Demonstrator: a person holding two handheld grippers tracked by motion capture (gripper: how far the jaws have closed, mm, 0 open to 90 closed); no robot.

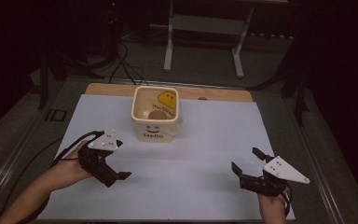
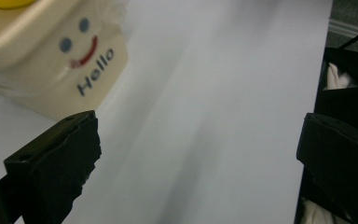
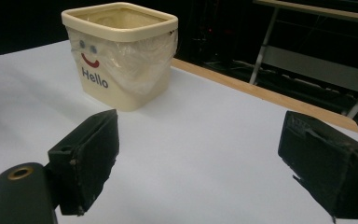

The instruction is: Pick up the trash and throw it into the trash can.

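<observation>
High view, bin place: the cream bin (image 1: 155, 115) stands upright near the middle of the tabletop's (image 1: 205, 140) far edge, its square mouth open upward, a clear liner bag inside.
High view, left gripper: the left gripper (image 1: 116, 176) sits toward the near left corner, fingers released and holding nothing; the bin lies ahead of it and a little to its right, near.
High view, right gripper: the right gripper (image 1: 246, 164) sits toward the near right corner, fingers spread and empty; the bin lies ahead and well off to its left.
High view, nearer hand: I judge the left the nearer of the two.
High view, writing: "Hello" under a smile on the near wall; a yellow figure with small unreadable print on the inner far wall.
Left gripper view: bin at upper left, beyond the left finger (image 2: 56, 163); two blue eyes, a red smile, "Hello" in dark blue.
Right gripper view: bin at upper left, well apart from the fingers (image 3: 86, 158), liner bag folded over its rim; "Hello" readable again.
</observation>
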